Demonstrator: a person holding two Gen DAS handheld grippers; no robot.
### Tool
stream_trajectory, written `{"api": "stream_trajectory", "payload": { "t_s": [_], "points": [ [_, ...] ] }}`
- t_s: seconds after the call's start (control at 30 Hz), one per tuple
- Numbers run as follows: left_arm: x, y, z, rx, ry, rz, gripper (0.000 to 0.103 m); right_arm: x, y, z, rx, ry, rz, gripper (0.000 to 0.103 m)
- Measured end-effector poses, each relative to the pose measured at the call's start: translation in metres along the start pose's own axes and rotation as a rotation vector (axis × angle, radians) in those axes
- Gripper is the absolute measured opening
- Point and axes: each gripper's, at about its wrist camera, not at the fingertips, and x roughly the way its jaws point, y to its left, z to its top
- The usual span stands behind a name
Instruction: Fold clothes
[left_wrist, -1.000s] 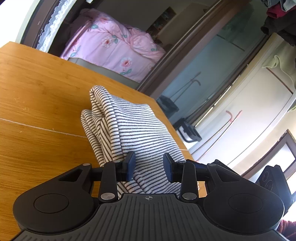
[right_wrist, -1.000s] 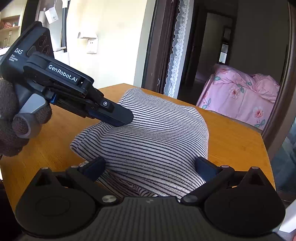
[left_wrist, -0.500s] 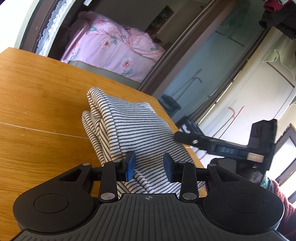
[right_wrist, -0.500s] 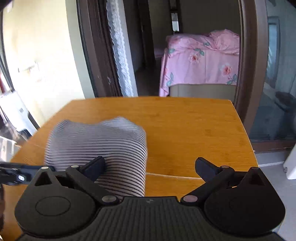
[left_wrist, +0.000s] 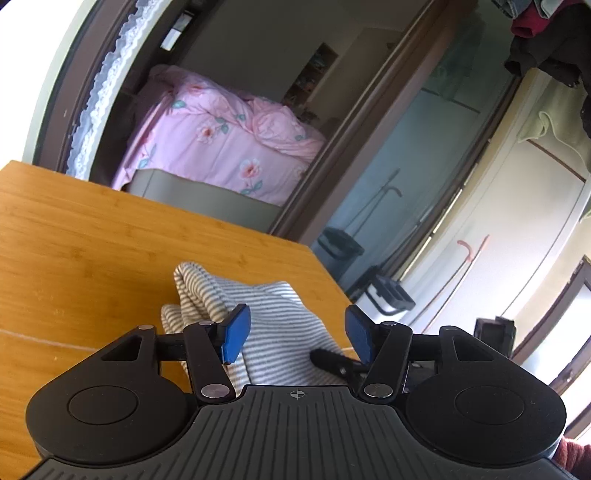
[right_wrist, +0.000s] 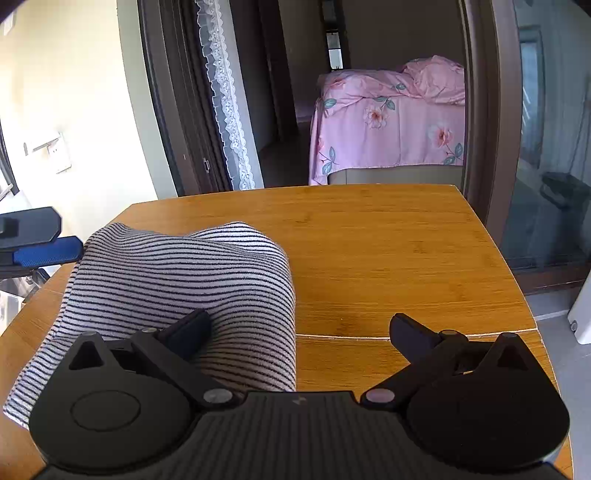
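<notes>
No legible txt; striped garment (right_wrist: 177, 291) folded, table (right_wrist: 388, 251).

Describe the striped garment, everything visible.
The striped garment is a soft knit, white with thin dark horizontal stripes, folded into a thick, rounded bundle with layered edges showing in the left wrist view. It lies on the wooden table, near its left side in the right wrist view. Both grippers, left gripper and right gripper, are open and grip nothing.
</notes>
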Motion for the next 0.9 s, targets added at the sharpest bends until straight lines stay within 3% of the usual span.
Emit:
{"api": "stream_trajectory", "payload": {
  "t_s": [0.1, 0.17, 0.27, 0.37, 0.4, 0.63, 0.9],
  "points": [
    [0.027, 0.015, 0.006, -0.023, 0.058, 0.071, 0.054, -0.015, 0.005, 0.004, -0.032, -0.02, -0.003, 0.103],
    [0.031, 0.019, 0.003, -0.03, 0.067, 0.083, 0.053, -0.032, 0.012, 0.005, -0.055, -0.05, 0.082, 0.103],
    [0.031, 0.024, 0.001, -0.037, 0.067, 0.082, 0.053, -0.047, 0.035, -0.002, -0.159, -0.017, 0.222, 0.103],
    [0.031, 0.029, -0.002, -0.043, 0.066, 0.08, 0.053, -0.036, 0.061, -0.024, -0.374, 0.012, 0.13, 0.103],
    [0.031, 0.031, -0.002, -0.045, 0.066, 0.08, 0.053, -0.036, 0.062, -0.03, -0.379, -0.022, 0.134, 0.103],
    [0.032, 0.037, -0.005, -0.062, 0.06, 0.088, 0.053, -0.034, 0.05, -0.033, -0.28, -0.019, 0.166, 0.103],
    [0.042, 0.025, -0.003, 0.041, 0.068, 0.155, 0.055, -0.034, 0.045, -0.035, -0.254, -0.02, 0.176, 0.103]
  ]
}}
